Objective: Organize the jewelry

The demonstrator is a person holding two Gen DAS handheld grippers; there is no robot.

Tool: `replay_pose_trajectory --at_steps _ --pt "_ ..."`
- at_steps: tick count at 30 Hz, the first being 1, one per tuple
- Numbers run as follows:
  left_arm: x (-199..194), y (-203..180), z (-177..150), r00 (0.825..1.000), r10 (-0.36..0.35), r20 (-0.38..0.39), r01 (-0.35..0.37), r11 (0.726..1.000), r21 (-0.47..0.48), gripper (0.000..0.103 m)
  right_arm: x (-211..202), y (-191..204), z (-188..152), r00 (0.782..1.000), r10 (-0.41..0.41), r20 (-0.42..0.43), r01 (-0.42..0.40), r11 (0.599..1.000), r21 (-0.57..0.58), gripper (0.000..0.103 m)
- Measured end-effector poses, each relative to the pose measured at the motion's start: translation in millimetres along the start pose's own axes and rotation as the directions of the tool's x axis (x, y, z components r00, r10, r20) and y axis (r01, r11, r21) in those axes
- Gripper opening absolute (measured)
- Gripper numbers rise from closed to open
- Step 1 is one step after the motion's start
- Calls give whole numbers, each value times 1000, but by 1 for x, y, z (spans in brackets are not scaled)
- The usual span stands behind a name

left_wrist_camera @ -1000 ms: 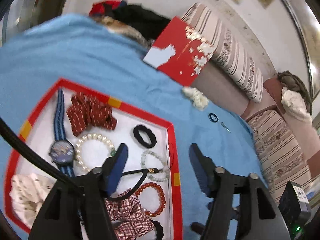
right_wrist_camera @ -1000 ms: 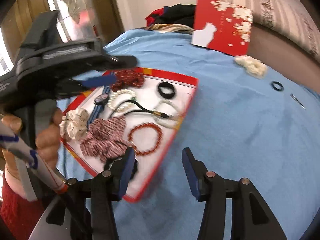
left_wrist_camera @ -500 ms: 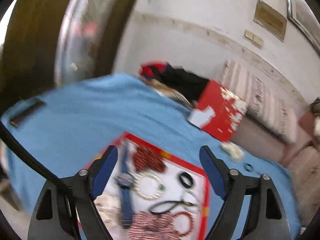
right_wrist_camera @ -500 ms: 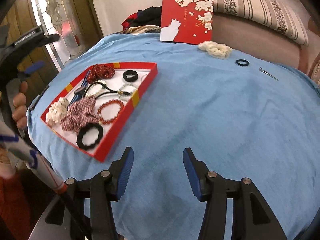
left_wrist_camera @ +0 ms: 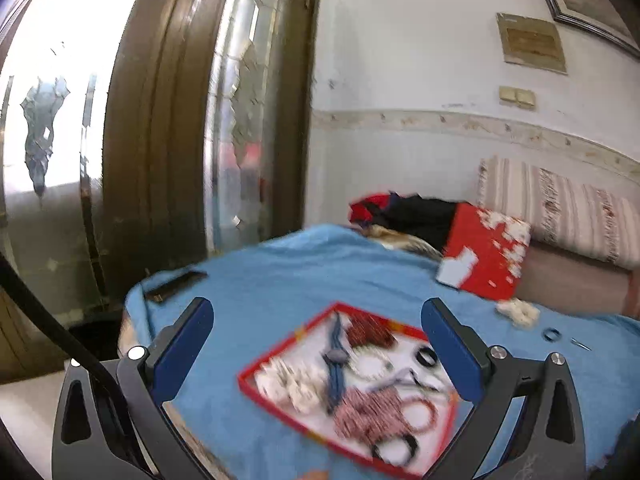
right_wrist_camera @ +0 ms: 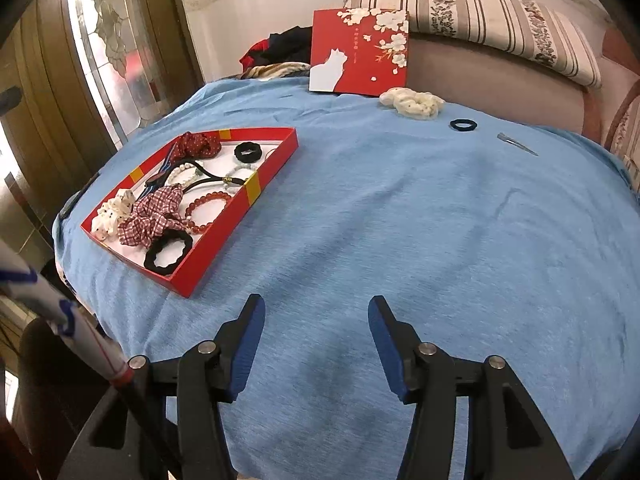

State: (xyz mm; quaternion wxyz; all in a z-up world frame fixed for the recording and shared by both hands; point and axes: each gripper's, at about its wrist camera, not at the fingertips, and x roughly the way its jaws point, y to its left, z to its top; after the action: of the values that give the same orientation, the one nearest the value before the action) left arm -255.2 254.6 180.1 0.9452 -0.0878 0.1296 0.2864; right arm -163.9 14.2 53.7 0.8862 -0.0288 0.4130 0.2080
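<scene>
A red tray (right_wrist_camera: 236, 216) (left_wrist_camera: 280, 408) on the blue cloth holds several scrunchies, bead bracelets, hair ties and a blue-strapped watch (left_wrist_camera: 337, 360). A white scrunchie (right_wrist_camera: 412, 102), a black hair tie (right_wrist_camera: 464, 125) and a metal hair clip (right_wrist_camera: 516, 144) lie loose on the cloth at the far right. My left gripper (left_wrist_camera: 318, 344) is open and empty, raised high and back from the tray. My right gripper (right_wrist_camera: 316, 332) is open and empty, low over the cloth's near edge, right of the tray.
A red box lid with a white cat (right_wrist_camera: 360, 52) leans against the striped sofa (right_wrist_camera: 480, 12) behind the table. Dark clothes (right_wrist_camera: 280, 52) are piled at the far edge. A glass-panelled wooden door (left_wrist_camera: 160, 120) stands to the left. A dark flat object (left_wrist_camera: 176, 286) lies at the cloth's left edge.
Both grippers have pulled up and back from the tray. The left one has left the black cord in the tray and opened wider. The right one now shows the whole table.
</scene>
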Motion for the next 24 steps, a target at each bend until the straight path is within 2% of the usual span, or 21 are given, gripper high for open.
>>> replay_pose_trajectory --at_steps 4,8,13,17,24 --pt "-9 -9 -13 994 -66 -87 66 998 -2 103 -7 -4 -6 1000 1 22 -1 1000 0 62" --pt "-11 -21 -34 970 -127 -209 134 991 21 103 -13 -9 -10 999 -22 47 22 1000 -12 64" --pt "-12 -43 -58 947 -105 -304 147 982 119 103 -16 -20 -8 998 -18 55 17 999 27 65" --pt "-13 -49 -69 935 -110 -337 162 978 129 103 -18 -23 -10 998 -33 57 31 999 32 66" --pt "-7 -62 -97 884 -115 -453 202 968 149 103 -15 -21 -13 997 -59 48 58 998 17 68"
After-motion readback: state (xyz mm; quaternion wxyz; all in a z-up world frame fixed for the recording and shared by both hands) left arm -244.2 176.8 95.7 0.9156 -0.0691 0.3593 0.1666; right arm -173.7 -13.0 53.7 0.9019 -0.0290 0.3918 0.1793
